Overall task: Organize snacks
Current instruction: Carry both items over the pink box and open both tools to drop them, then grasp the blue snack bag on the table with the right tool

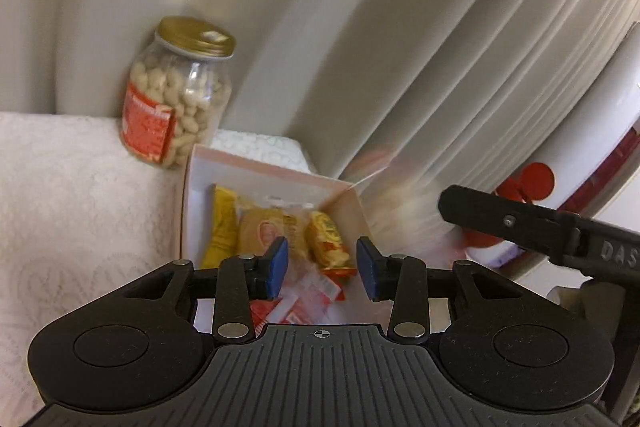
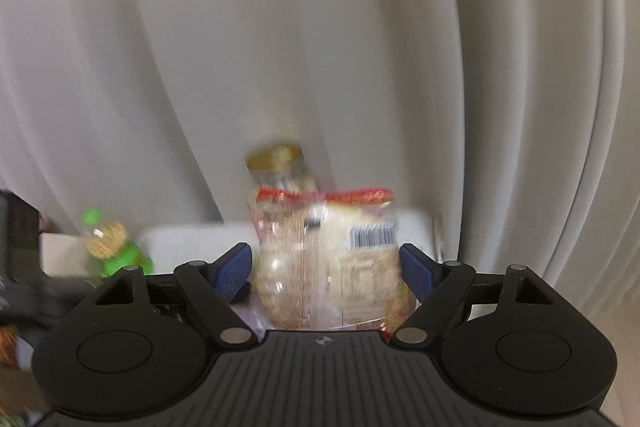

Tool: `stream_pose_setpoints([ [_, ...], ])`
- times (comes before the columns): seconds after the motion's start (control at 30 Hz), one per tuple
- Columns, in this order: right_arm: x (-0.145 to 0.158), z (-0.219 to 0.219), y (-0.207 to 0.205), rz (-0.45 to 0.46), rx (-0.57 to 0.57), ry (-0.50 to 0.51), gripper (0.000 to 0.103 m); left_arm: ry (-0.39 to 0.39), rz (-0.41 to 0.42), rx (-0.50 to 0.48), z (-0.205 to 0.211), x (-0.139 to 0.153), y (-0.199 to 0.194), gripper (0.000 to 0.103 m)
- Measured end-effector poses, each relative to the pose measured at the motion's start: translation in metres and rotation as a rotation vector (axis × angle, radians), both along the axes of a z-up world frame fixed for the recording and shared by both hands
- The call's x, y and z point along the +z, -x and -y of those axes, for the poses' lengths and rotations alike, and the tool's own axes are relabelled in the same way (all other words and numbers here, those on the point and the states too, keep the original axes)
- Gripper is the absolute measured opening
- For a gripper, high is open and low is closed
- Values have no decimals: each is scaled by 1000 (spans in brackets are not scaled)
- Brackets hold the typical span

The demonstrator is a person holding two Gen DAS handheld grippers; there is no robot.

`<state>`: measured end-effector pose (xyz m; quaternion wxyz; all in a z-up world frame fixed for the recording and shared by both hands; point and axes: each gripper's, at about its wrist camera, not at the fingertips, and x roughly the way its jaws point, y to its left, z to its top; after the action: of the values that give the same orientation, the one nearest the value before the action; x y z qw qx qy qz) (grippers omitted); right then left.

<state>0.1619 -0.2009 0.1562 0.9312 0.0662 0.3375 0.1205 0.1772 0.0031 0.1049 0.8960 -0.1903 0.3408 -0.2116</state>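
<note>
Left tongs (image 1: 322,265), right tongs (image 2: 326,271): black linkages, blue ribbed pads, silver rivets, grooved grey base.

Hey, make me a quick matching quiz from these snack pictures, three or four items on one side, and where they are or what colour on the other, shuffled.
Things:
1. peanut jar
2. pink box
3. clear snack bag
4. small bottle

Descriptions:
A. green cap and label
B. between the right tongs
C. gold lid, red label
D. holds yellow and orange wrapped snacks

Pairs: 1-C, 2-D, 3-B, 4-A
</note>
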Motion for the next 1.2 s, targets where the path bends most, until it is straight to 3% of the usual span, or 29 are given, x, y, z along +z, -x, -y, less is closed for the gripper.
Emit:
stream_pose_setpoints([
  [0.07,-11,-1,-5,-24,4,-2,81,21,29,22,-13,-4,7,42],
  [0.17,-19,-2,-2,-28,-10,45,81,25,8,76,-39,-4,23,42],
  [0.4,-34,-32,8,-91,32,72,81,-184,-49,215,-104,-23,95,42],
  [0.57,-63,-89,15,-182,152,72,80,-175,-122,323,-154,-44,151,42],
  [0.6,-69,-97,13,-194,158,71,79,-163,-126,332,-161,-47,161,42],
  [0.67,-79,-110,9,-225,175,50,56,-151,-115,366,-172,-50,184,42],
  [0.7,-81,-114,9,-245,192,30,52,-158,-108,386,-177,-52,194,42],
  [0.8,-93,-146,9,-304,276,-28,52,-218,-112,422,-181,-59,205,42],
  [0.97,-118,-226,18,-359,400,-44,52,-336,-112,456,-186,-74,212,42],
  [1.1,-140,-279,20,-438,423,-85,54,-323,-136,468,-197,-83,215,42],
  [1.2,-153,-315,18,-489,408,-90,65,-329,-141,457,-199,-89,225,42],
])
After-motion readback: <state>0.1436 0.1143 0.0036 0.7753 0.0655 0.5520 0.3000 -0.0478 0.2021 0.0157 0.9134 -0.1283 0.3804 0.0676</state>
